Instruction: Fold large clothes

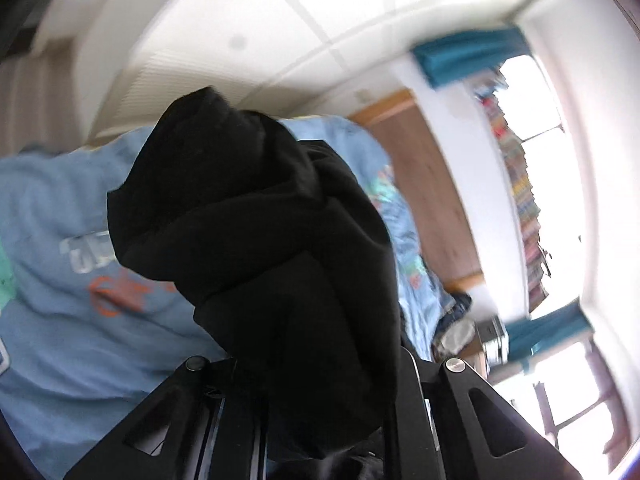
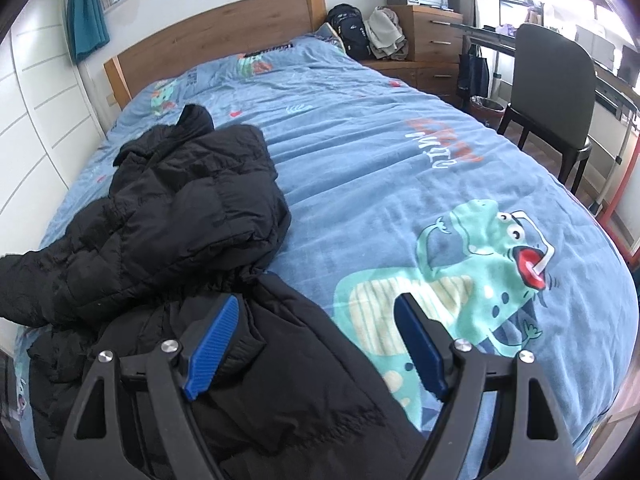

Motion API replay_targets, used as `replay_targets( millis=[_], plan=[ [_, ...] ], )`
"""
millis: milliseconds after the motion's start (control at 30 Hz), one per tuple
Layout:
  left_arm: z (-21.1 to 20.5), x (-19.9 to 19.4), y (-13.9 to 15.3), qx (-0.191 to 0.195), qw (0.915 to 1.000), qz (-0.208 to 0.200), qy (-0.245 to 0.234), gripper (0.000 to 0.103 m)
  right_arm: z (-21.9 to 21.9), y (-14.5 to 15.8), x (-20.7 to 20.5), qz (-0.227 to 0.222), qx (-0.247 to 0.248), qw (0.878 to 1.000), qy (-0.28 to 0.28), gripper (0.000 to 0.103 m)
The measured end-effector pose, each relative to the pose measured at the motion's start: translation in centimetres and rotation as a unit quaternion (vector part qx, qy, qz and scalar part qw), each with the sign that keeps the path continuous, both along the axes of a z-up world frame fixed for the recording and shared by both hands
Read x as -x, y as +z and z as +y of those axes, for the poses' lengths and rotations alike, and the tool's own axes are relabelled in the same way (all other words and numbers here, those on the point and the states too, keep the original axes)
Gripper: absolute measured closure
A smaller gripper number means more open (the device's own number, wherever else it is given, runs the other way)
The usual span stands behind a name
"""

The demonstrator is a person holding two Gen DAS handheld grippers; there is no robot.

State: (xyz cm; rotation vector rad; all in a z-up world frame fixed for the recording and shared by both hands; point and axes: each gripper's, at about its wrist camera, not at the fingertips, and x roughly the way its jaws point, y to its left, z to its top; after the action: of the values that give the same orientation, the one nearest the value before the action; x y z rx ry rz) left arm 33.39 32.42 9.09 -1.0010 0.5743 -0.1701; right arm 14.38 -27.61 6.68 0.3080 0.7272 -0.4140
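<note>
A black puffer jacket [image 2: 176,216] lies crumpled on the left half of the bed with its blue dinosaur duvet [image 2: 400,152]. My right gripper [image 2: 316,320] is open, blue pads apart, hovering just above the jacket's near edge, holding nothing. In the left wrist view my left gripper [image 1: 320,360] is shut on a bunch of the black jacket [image 1: 256,224], lifted and tilted up; the fabric hides the fingertips. The view is blurred.
A wooden headboard [image 2: 224,28] is at the far end. A nightstand with a backpack [image 2: 348,28] and drawers stands at the far right. A dark chair [image 2: 552,92] and a desk are on the right. White wardrobe doors [image 2: 36,100] line the left.
</note>
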Motion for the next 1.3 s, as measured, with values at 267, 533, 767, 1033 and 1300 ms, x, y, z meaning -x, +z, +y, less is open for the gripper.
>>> replay_targets(
  millis=[267,533,767,1033,1300],
  plan=[
    [-11.0,-0.2,6.2,-0.042,0.9927,-0.044,-0.104,0.092,-2.1,1.2,3.2,-0.031,-0.008,0.999,-0.015,0.023],
    [-22.4,-0.3,5.8,-0.099,0.9727,-0.030,-0.208,0.092,-4.6,2.0,6.4,-0.054,-0.021,0.998,-0.033,0.023],
    [-31.3,1.1,1.7,-0.189,0.9455,0.008,-0.265,0.091,-6.3,1.0,8.1,-0.055,-0.041,0.997,-0.045,0.023],
    [-36.1,5.0,-3.8,-0.263,0.9161,0.049,-0.299,0.072,-7.3,0.2,9.0,-0.050,-0.048,0.996,-0.051,0.023],
    [-37.2,4.2,-3.0,-0.284,0.9060,0.045,-0.310,0.055,-5.6,0.1,7.7,-0.042,-0.043,0.998,-0.022,0.023]
  ],
)
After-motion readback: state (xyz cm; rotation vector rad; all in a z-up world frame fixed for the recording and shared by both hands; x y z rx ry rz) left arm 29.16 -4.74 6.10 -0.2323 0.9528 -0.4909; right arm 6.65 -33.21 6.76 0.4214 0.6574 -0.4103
